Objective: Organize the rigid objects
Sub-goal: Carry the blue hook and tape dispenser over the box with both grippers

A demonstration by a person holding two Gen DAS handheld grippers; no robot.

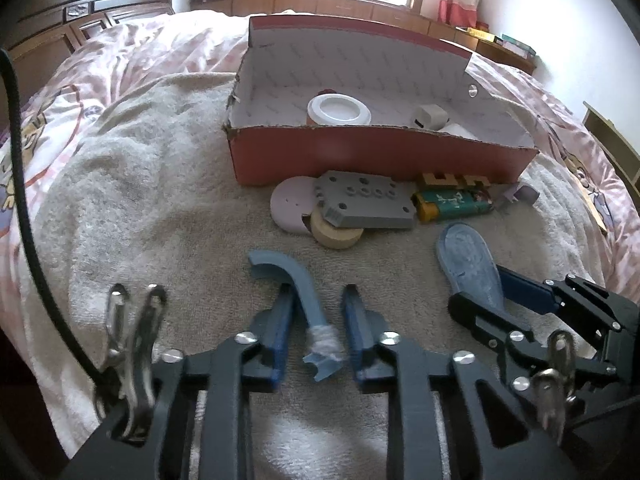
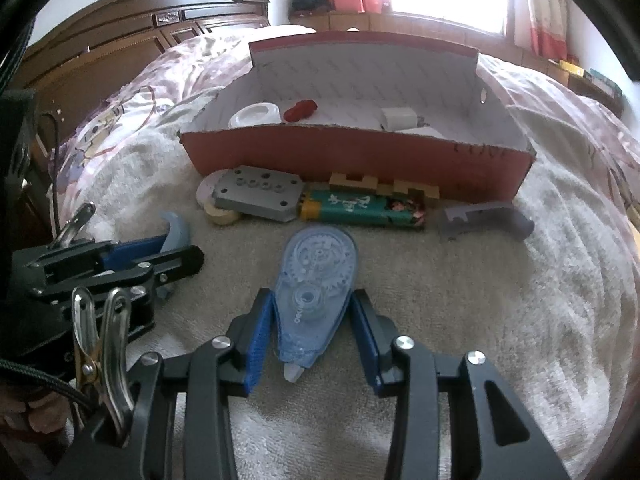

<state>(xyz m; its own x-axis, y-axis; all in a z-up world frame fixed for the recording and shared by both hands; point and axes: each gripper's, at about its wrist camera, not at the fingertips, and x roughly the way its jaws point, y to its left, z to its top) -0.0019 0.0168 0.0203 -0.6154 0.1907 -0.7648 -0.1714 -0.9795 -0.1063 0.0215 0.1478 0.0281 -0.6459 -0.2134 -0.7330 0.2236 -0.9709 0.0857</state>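
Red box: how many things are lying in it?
4: white lid at left, red thing beside it, white cube at right, flat white piece by the cube. The front wall may hide more.

Little writing is showing legibly here. The clear blue correction tape dispenser (image 2: 316, 300), lying near the front edge of the beige towel (image 2: 460, 300), is carrying the small white brand word "deli" low on its round hub. The green lighter (image 2: 360, 210), sitting along the red box's (image 2: 360, 160) front wall, is displaying pale brush characters that are staying too blurred to read. Dark scribbled marks are showing at the right end of that wall, also unreadable.
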